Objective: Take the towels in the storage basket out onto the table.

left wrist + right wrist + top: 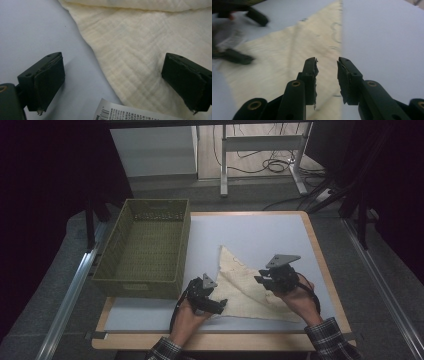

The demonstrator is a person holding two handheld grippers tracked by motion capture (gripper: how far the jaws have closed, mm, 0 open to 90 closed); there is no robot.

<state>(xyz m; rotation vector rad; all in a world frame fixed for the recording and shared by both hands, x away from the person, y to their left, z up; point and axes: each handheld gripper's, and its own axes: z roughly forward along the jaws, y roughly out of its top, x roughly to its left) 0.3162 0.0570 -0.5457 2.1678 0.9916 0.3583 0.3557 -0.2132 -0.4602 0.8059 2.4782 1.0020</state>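
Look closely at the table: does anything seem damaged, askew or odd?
The pads on the right claw look frayed, with ragged edges. The cream cloth is folded into a triangle, and a printed label pokes out by the left claw.

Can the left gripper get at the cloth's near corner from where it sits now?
Probably yes. The left gripper is open right at the cream cloth, its jaws straddling the cloth's edge by the white label, with nothing between them but table.
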